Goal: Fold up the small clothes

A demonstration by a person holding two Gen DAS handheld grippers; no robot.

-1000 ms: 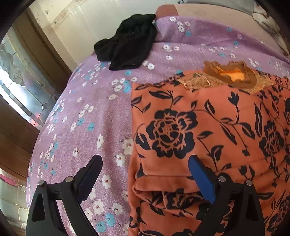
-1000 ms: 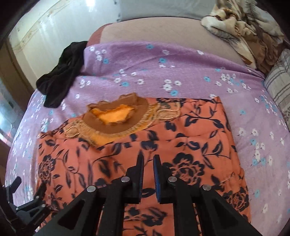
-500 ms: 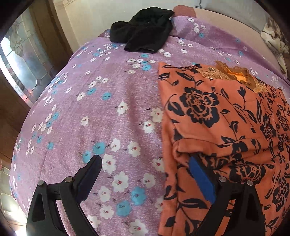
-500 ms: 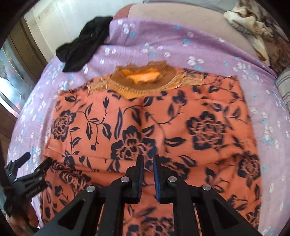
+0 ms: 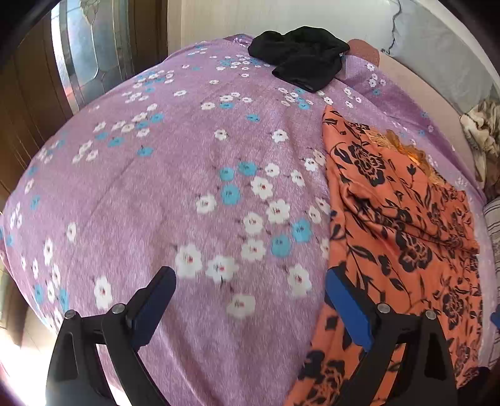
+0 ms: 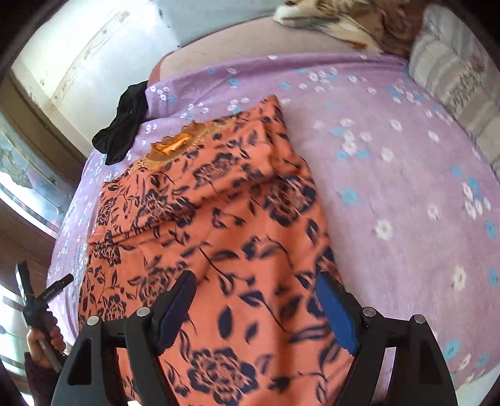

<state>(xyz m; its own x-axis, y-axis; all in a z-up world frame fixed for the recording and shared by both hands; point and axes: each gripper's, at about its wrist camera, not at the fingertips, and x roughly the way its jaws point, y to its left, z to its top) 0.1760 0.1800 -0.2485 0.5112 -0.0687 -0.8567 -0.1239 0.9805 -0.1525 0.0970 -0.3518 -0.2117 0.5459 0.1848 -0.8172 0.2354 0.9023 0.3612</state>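
On the purple bedsheet with white and blue flowers lies one orange garment with a black flower print, spread flat, with its brown and gold embroidered neckline at the far end. From the right wrist camera, the right gripper hangs over the near part of this garment. Its two fingers stand wide apart and hold nothing; the cloth shows between them, and the right blue pad is above the right edge of the garment, where the sheet begins. I cannot tell if the fingers touch the cloth.

From the left wrist camera, the left gripper is also wide apart and holds nothing. Between its fingers is only the flowered sheet. The orange garment lies to the right of it, and the right blue pad is at the left edge of the cloth, in front of it. Whether it touches is not clear.

One black crumpled piece of clothing lies at the far left edge of the bed, well apart from the orange garment. At the far right are one beige and brown patterned blanket and one striped grey pillow. At the near left of the right wrist view, the person's left hand grips the handle of the left tool.
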